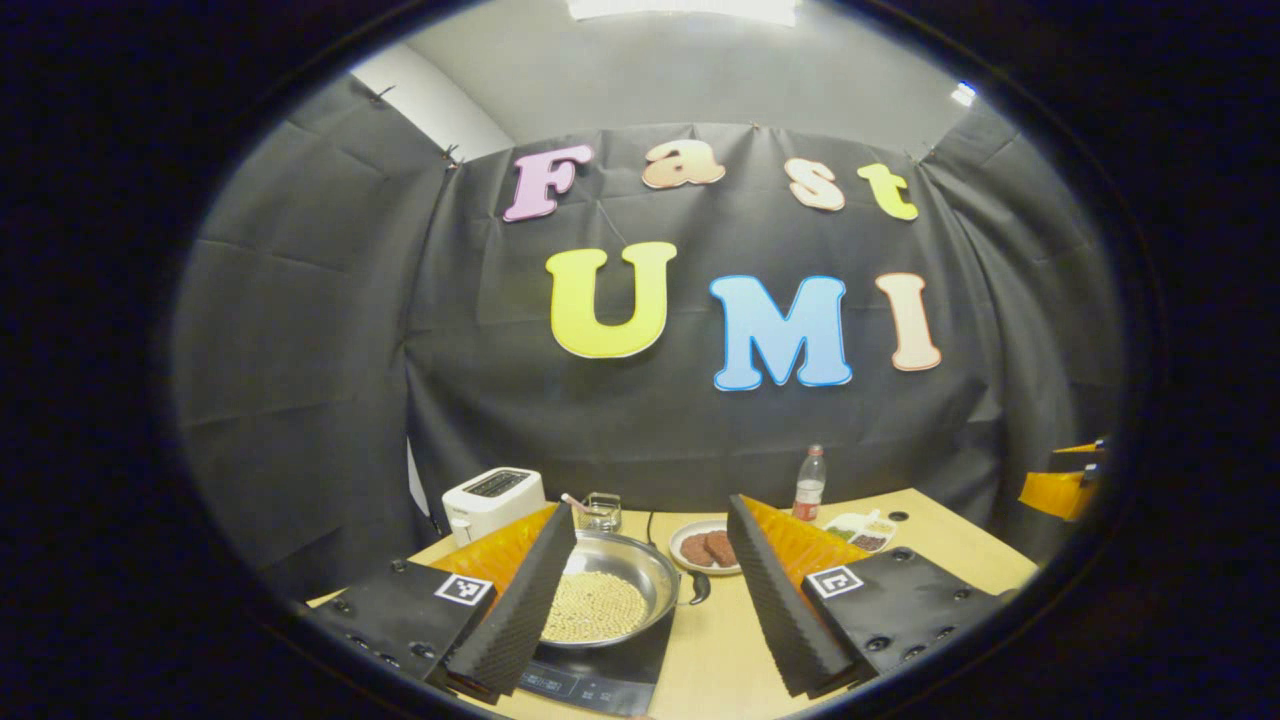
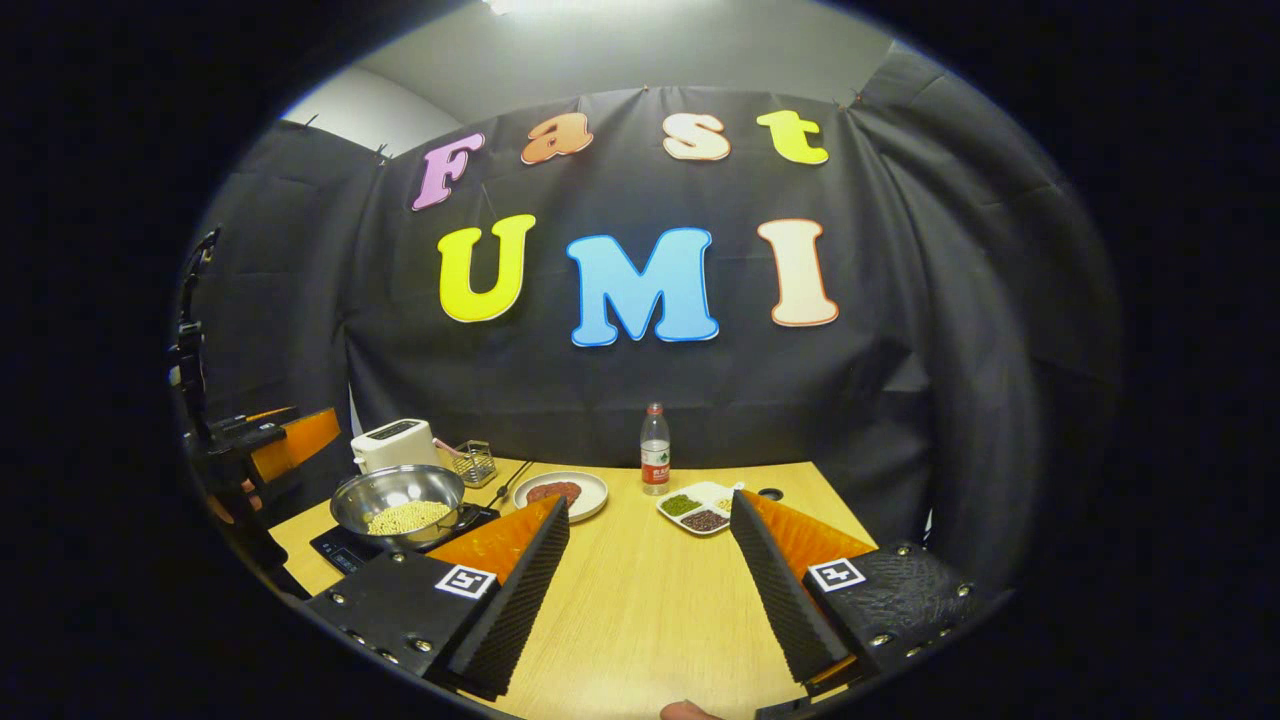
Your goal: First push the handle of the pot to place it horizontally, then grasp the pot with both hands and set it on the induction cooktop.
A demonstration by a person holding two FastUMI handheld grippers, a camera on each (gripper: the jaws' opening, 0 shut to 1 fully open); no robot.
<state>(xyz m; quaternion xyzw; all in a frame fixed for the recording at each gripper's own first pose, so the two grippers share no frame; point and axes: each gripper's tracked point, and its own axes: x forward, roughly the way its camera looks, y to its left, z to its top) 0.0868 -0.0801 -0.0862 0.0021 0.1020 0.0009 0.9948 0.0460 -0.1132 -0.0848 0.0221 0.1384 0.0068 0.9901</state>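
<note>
In the left gripper view, the left gripper (image 1: 650, 590) stood with its fingers spread wide and nothing between them but open air; neither finger touched the pot (image 1: 603, 590). The pot, a metal pan holding pale round grains, sat on the induction cooktop (image 1: 600, 675), just ahead of the left finger, which overlapped part of the pan's near rim in that view. The pot's dark handle (image 1: 697, 588) projected sideways toward the right finger, lying roughly level. Beyond the gap between the fingers lay a plate (image 1: 706, 548) with two brown patties. Farther off, along the back of the wooden table (image 1: 720, 660), stood a white toaster (image 1: 492, 503), a small glass container (image 1: 602, 511), a bottle (image 1: 809, 484) and a divided dish (image 1: 858, 528).

In the right gripper view, the right gripper (image 2: 650, 585) was likewise spread open, empty, above bare table. The pot (image 2: 398, 500) stood well off to its left, ahead of the left finger, resting on the cooktop (image 2: 345, 550). The plate (image 2: 560, 493), bottle (image 2: 655, 450) and divided dish (image 2: 698, 507) lay ahead, beyond the fingertips. The left gripper (image 2: 275, 435) appeared at the far left edge; its jaw state could not be told there.
</note>
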